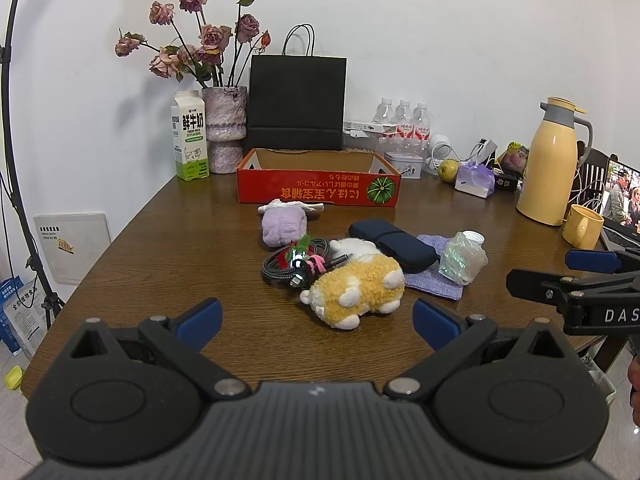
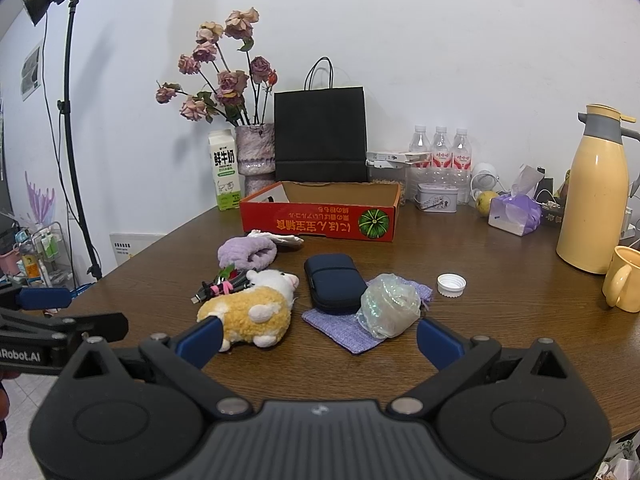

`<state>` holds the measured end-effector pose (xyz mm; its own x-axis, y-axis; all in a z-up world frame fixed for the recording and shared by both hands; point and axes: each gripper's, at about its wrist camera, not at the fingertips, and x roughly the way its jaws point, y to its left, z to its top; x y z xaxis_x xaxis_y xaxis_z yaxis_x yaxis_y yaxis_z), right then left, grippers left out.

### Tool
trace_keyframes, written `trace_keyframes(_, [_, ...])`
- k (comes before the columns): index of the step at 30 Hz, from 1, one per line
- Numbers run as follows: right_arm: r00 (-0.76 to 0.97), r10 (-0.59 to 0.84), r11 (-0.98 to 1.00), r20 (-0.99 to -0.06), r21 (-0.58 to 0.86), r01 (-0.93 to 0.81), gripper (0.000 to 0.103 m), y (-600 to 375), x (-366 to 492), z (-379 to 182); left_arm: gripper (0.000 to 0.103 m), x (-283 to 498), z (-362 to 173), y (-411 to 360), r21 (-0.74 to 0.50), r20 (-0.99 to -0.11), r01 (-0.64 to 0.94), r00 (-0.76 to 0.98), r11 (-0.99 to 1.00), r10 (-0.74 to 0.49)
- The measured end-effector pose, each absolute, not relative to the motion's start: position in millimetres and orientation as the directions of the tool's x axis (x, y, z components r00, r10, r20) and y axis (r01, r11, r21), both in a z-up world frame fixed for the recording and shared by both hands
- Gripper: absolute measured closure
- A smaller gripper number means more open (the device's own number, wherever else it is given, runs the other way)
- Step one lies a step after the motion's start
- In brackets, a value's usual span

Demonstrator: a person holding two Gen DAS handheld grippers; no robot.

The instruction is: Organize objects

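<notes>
Left gripper [image 1: 316, 316]: jaws stood wide apart, nothing between the blue pads; it hung over the near table edge, just short of the plush.
Right gripper [image 2: 318, 334]: also spread wide and empty, hanging near the crinkled bag and the plush.
Wooden table [image 1: 160, 264]: one, brown, carrying everything.
Red cardboard box [image 1: 318, 192]: one, open-topped, at the back of the cluster; nothing showed inside it.
Plush toys: one yellow-and-white plush [image 1: 356, 290], lying on its side at the front.
Purple fuzzy roll [image 1: 283, 227]: one, just in front of the box.
Coiled cable [image 1: 286, 265]: one bundle, touching the plush.
Dark blue case [image 2: 334, 284]: one, resting partly on the purple cloth pouch [image 2: 340, 330].
Crinkled iridescent bag [image 2: 387, 306]: one, on the same pouch.
White cap [image 2: 451, 284]: one, alone to the right.
Water bottles [image 2: 440, 148]: three, against the wall.
Yellow mug [image 1: 581, 227]: one, beside one yellow thermos jug [image 1: 550, 164].
Milk carton [image 1: 189, 136]: one, next to one vase [image 1: 224, 128] of dried roses.
Black paper bag [image 1: 297, 104]: one, behind the box.
</notes>
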<state>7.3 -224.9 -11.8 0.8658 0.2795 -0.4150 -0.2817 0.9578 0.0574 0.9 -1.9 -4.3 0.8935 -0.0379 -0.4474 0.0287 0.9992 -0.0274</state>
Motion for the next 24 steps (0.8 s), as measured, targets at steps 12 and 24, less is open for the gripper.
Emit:
trace_keyframes(12, [0.866, 0.279, 0.958, -0.415, 0.057, -0.282, 0.0, -224.3, 6.6, -11.1, 0.0, 0.5, -5.2, -2.0, -0.029, -0.448, 0.034, 0.893, 0.999, -0.043])
trace_keyframes(24, [0.867, 0.279, 0.958, -0.414, 0.057, -0.281, 0.0, -224.1, 6.4, -10.8, 0.0, 0.2, -5.6, -2.4, -0.03, -0.447, 0.035, 0.893, 0.999, -0.045])
